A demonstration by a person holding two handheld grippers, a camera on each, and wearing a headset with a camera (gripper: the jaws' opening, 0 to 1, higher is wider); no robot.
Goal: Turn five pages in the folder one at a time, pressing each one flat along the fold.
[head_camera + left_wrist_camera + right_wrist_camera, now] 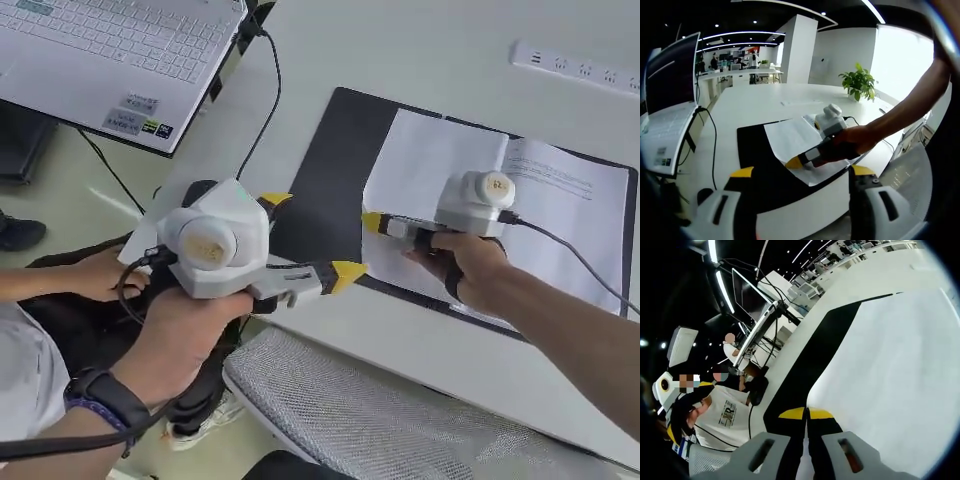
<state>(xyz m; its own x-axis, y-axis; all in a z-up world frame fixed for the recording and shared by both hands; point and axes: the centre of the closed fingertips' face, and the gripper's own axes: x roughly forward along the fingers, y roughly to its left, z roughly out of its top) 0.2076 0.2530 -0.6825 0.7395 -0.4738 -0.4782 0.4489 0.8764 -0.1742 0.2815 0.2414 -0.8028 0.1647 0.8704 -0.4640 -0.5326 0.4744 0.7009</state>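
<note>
A black folder lies open on the white table, near its front edge. A white page is lifted and curves over the printed sheet on the folder's right. My right gripper is shut on this page's left edge. In the right gripper view the yellow tips meet at the edge of the page, over the folder. My left gripper hangs open off the table's front edge, left of the folder and holding nothing. In the left gripper view its jaws face the right gripper and the page.
An open laptop sits at the back left with a black cable running past the folder's corner. A white power strip lies at the back right. A mesh chair stands below the table edge. Another person's hand is at the left.
</note>
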